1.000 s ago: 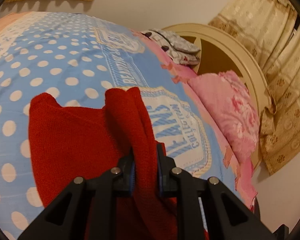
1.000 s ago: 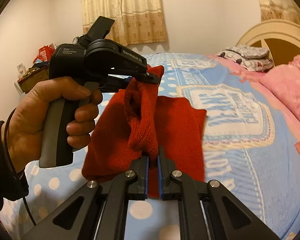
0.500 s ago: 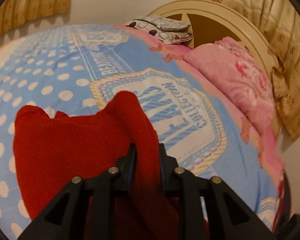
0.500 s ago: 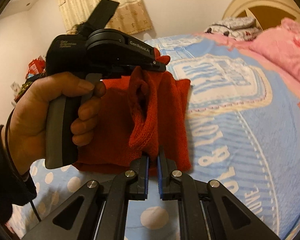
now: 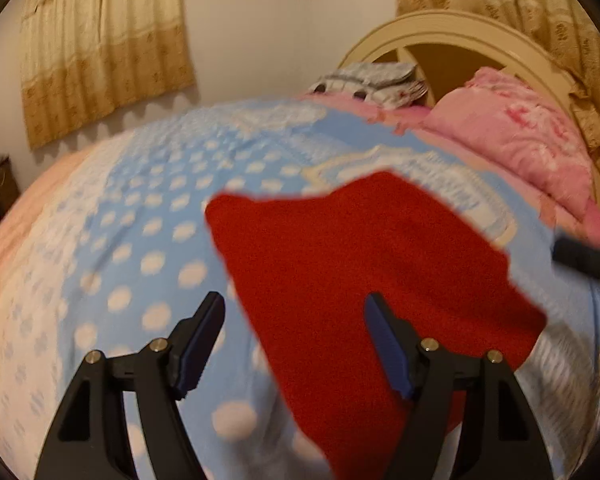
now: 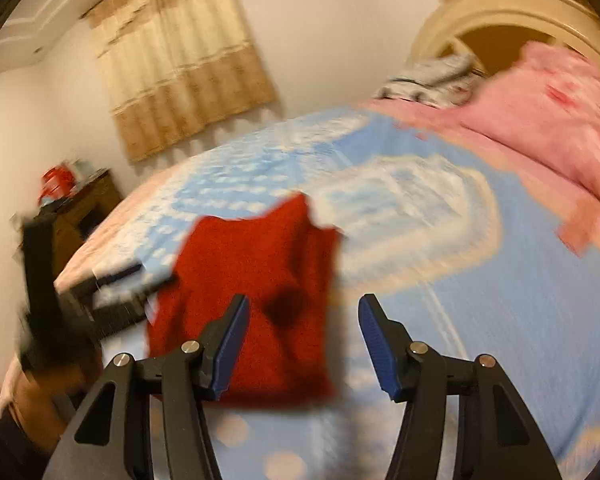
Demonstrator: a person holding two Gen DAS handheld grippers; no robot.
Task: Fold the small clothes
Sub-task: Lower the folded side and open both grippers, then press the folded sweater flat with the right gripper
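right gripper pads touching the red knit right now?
Apart. In the right wrist view the right gripper jaws are opening, with a clear gap from each pad to the red knit garment, which lies on the bedspread.

Plain red knit garment, blue white-dotted bedspread, pink floral pillow

Garment on bedspread, pillow behind
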